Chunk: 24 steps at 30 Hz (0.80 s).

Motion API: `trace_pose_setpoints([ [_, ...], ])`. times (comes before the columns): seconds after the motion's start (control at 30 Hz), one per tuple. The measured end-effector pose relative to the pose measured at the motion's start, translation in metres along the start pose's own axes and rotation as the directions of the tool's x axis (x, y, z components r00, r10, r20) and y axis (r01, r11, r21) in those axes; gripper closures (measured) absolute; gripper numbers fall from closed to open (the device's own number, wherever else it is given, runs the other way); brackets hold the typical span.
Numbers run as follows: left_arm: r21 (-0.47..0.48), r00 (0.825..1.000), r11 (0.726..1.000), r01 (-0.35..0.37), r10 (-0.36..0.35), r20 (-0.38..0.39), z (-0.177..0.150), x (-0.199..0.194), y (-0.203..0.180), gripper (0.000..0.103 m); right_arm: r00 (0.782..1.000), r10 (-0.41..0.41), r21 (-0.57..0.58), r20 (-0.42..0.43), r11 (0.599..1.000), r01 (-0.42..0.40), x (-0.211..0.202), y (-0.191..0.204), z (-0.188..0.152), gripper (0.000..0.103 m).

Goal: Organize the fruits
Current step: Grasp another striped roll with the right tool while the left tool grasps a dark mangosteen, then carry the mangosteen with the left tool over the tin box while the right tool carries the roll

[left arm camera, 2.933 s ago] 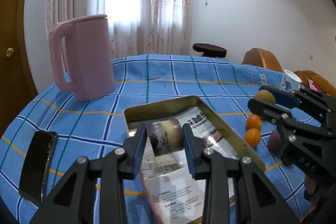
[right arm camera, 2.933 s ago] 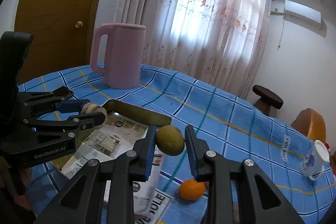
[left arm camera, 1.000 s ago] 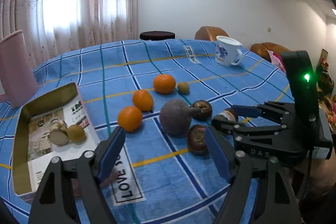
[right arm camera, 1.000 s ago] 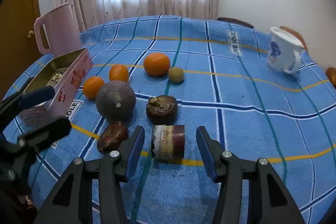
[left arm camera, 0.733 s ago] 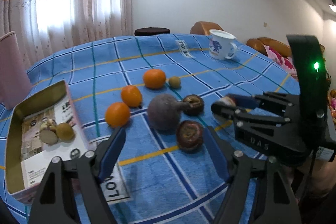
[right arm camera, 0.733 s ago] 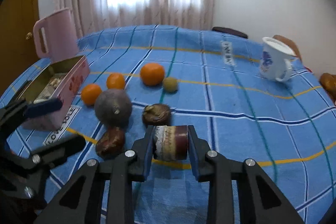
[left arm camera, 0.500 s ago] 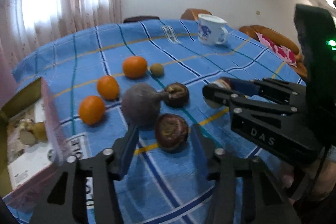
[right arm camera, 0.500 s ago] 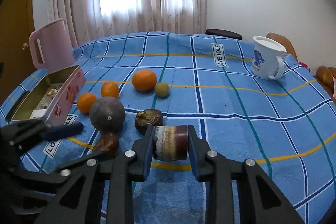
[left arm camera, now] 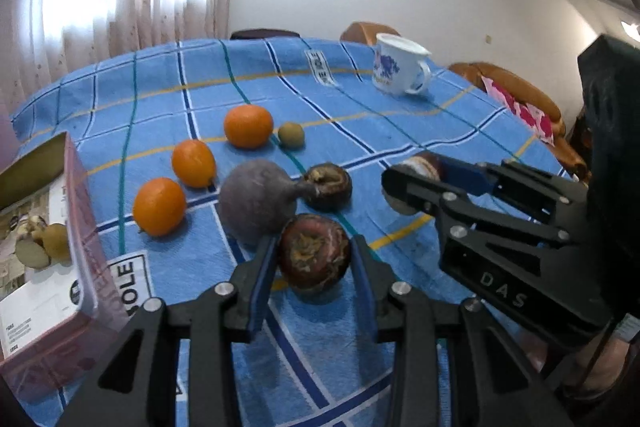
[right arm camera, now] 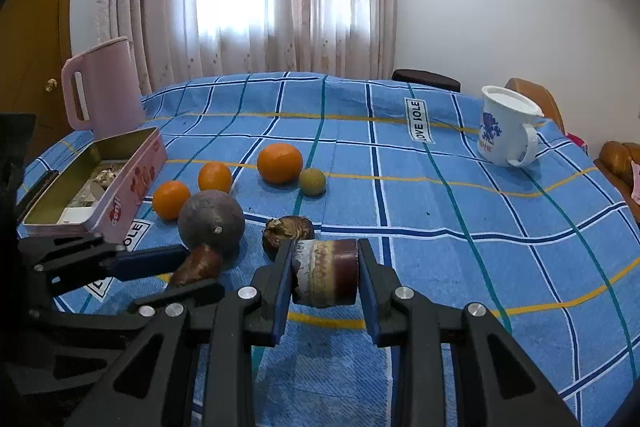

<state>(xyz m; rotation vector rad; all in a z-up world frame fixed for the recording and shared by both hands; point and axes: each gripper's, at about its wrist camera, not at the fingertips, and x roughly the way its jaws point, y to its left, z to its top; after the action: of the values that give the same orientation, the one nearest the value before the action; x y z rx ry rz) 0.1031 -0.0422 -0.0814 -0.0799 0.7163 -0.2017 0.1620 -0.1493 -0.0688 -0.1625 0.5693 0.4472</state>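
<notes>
At the nine o'clock edge of the left wrist view lay the open pink tin [left arm camera: 76, 227], metal, rectangular, paper-lined, with two small pieces already inside. To its right on the blue checked cloth [left arm camera: 400, 99] sat three smooth, glossy oranges [left arm camera: 159, 206], then a dull grey-purple round fruit [left arm camera: 256, 201] with a stub stem. At six o'clock the left gripper [left arm camera: 314, 261] was clamped on a dark, wrinkled brown fruit [left arm camera: 314, 255], which sat on the cloth. At three o'clock the right gripper [right arm camera: 325, 277] gripped a cut banded piece [right arm camera: 326, 277], cylindrical, cream and maroon, clear of the cloth. A white enamel mug [left arm camera: 398, 70] stood at one o'clock.

Both fruits seemed grasped, so the step in hand looked like pick-up ending; the next move likely called for lifting the brown fruit and carrying both leftward over the tin's wall.
</notes>
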Motion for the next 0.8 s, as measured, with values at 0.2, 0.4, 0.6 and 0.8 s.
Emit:
trace_pose_setpoints([
  [0.2, 0.018, 0.998, 1.000, -0.022, 0.021, 0.067, -0.003, -0.011, -0.003, 0.064, 0.999, -0.017, -0.024, 0.040, 1.000, 0.018, -0.007, 0.004, 0.000, 0.071],
  [0.4, 0.032, 0.993, 0.999, -0.042, 0.038, 0.110, -0.004, -0.017, -0.005, 0.064, 0.997, -0.023, -0.034, 0.069, 0.999, 0.025, -0.011, 0.006, 0.000, 0.071],
  [0.6, 0.035, 0.986, 0.997, -0.065, 0.058, 0.155, -0.005, -0.026, -0.005, 0.064, 0.995, -0.026, -0.045, 0.099, 0.999, 0.031, -0.016, 0.008, -0.001, 0.071],
  [0.8, 0.041, 0.975, 0.994, -0.098, 0.088, 0.203, -0.004, -0.036, -0.006, 0.064, 0.992, -0.031, -0.048, 0.122, 0.998, 0.037, -0.021, 0.009, -0.002, 0.071],
])
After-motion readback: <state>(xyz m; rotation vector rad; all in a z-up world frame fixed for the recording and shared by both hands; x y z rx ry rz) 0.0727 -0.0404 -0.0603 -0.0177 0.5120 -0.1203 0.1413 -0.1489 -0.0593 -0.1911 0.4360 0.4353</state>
